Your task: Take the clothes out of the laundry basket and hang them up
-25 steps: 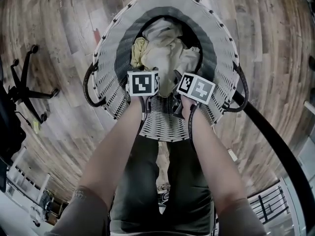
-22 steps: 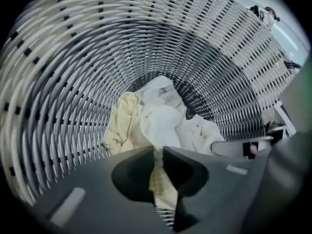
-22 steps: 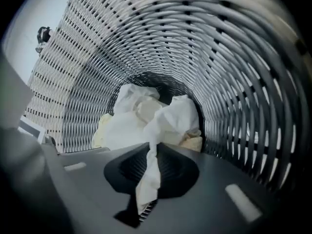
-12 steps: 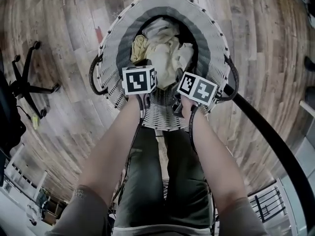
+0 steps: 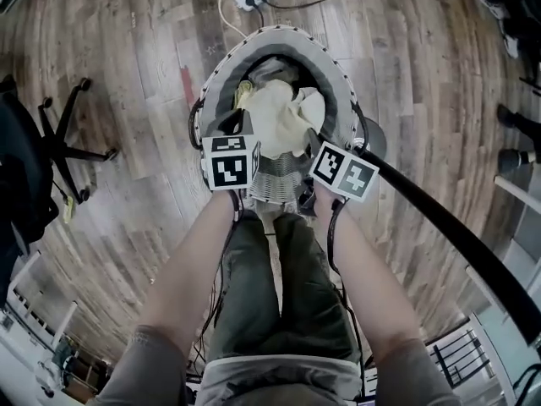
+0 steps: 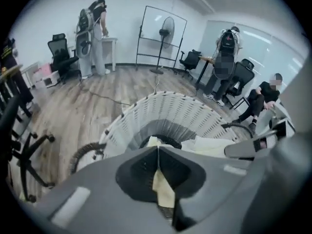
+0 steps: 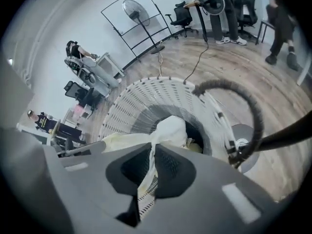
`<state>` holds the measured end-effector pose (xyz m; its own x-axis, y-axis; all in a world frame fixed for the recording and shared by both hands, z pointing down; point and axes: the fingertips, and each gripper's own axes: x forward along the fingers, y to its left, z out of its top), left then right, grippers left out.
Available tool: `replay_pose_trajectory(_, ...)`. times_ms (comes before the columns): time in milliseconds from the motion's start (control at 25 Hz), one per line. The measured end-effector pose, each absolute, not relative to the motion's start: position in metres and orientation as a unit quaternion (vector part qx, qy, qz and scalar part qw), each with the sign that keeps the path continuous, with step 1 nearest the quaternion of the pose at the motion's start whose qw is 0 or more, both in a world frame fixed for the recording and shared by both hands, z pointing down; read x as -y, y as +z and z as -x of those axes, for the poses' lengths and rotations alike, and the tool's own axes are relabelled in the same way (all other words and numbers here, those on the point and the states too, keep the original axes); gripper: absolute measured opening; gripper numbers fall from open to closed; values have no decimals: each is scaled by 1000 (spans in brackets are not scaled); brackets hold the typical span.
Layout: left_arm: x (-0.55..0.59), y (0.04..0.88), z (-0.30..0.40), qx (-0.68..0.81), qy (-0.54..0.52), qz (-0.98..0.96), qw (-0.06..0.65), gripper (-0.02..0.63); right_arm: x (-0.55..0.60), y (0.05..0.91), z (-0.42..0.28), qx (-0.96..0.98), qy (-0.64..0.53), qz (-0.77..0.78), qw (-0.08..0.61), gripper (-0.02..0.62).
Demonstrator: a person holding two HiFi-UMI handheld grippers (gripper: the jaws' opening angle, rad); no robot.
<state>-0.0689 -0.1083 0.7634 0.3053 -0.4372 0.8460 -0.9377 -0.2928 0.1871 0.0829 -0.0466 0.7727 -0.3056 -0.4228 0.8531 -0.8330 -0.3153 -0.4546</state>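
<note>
Beneath both tools, first hazard from the tall white woven laundry basket (image 5: 342, 91): could tip or skid across the wooden plank floor (image 5: 110, 74) if fabric catches on the rim or on a dark loop handle (image 7: 254, 117). Next, from the crumpled cream cloth garment (image 5: 281, 118): bunched between the two tools with its lower part seemingly down in the basket's mouth, likely to drag the smaller yellowish cloth (image 5: 243, 94) beside it out and onto the floor. Smallest, from the grips: left tool (image 6: 157, 151) clamped on only a thin fold of cream fabric, right tool (image 7: 152, 149) pinched tight on a narrow twisted edge; may slip free under the hanging weight. As for looks: soft, limp, pale, heavily creased, sagging in a span from one tool to the other, remainder mounded over the basket's dark inside.
</note>
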Motion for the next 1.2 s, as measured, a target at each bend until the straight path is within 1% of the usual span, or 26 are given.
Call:
replay_pose_trajectory(320, 108, 625, 86, 476, 296, -759, 332, 5, 39, 637, -87, 610, 539, -562, 145, 35)
replay_pose_trajectory(440, 113, 568, 89, 474, 279, -777, 307, 5, 34, 582, -86, 636, 516, -556, 142, 35)
replay_pose_trajectory(560, 119, 512, 92, 472, 259, -793, 285, 5, 31, 525, -81, 654, 503, -552, 123, 35)
replay_pose_trajectory(920, 119, 351, 99, 468, 171, -825, 266, 6, 36, 357, -80, 715, 437, -540, 81, 35)
replay_pose_trajectory(1040, 109, 300, 100, 460, 156, -841, 237, 6, 28, 308, -79, 734, 413, -534, 80, 35)
replay_pose_trajectory(1200, 104, 234, 99, 448, 126, -862, 199, 6, 17, 239, -77, 747, 401, -528, 48, 35)
